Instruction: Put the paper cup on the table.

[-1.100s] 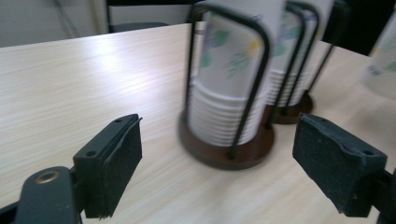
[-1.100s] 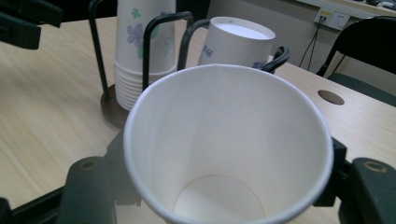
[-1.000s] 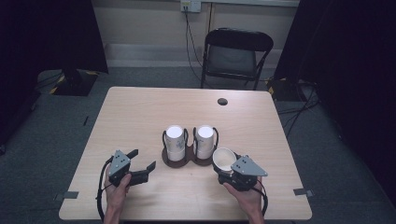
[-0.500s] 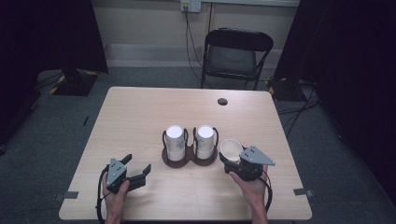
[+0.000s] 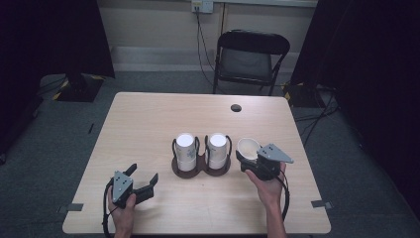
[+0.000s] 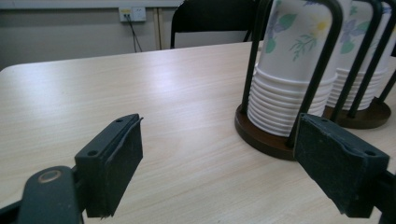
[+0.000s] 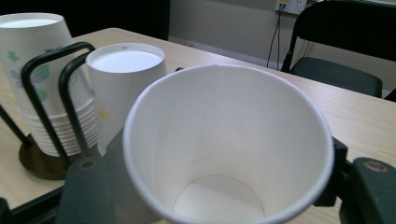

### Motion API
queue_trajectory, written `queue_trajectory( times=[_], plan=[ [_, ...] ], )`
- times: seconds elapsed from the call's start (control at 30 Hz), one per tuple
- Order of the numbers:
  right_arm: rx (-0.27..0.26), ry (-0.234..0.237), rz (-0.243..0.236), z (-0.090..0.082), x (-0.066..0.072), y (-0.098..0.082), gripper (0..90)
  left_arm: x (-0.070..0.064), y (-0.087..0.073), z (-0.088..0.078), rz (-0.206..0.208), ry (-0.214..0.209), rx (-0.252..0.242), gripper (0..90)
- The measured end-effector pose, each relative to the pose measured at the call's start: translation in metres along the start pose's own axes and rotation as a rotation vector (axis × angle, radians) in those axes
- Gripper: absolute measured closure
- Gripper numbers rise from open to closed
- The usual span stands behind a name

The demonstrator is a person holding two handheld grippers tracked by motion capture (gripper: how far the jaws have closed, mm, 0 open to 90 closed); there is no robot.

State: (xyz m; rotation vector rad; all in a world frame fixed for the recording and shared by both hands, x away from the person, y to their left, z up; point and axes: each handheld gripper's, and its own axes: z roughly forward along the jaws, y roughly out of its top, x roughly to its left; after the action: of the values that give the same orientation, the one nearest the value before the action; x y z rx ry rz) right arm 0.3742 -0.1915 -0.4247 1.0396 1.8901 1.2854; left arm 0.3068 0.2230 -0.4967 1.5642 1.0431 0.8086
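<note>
A white paper cup sits mouth-up between the jaws of my right gripper, which is shut on its sides, just right of the cup holder. Two upside-down stacks of flowered paper cups stand in a dark wire holder at mid-table. In the right gripper view both stacks rise at the left behind the held cup. My left gripper lies low near the front left of the table, jaws open and empty, pointing at the left stack.
A small dark round spot lies near the table's far edge. A black folding chair stands behind the table. A wall socket with cables is on the back wall. Tape marks lie near the front corners.
My right gripper has carried the paper cup to the right and slightly farther from the person, away from the holder. The left gripper has barely shifted.
</note>
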Motion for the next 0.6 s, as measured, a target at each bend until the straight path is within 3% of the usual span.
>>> queue_trajectory(
  times=[0.17, 0.37, 0.6],
  plan=[
    [-0.008, -0.012, 0.006, 0.008, -0.007, 0.006, 30.5, 0.000, 0.000, -0.001, 0.007, -0.009, -0.006, 15.6],
    [-0.009, -0.022, 0.036, 0.018, -0.020, 0.009, 30.6, 0.003, 0.000, -0.001, -0.024, -0.016, -0.010, 15.6],
    [0.000, -0.042, 0.031, 0.028, -0.030, 0.014, 30.3, 0.003, -0.001, -0.001, -0.032, -0.010, -0.016, 15.5]
  ],
)
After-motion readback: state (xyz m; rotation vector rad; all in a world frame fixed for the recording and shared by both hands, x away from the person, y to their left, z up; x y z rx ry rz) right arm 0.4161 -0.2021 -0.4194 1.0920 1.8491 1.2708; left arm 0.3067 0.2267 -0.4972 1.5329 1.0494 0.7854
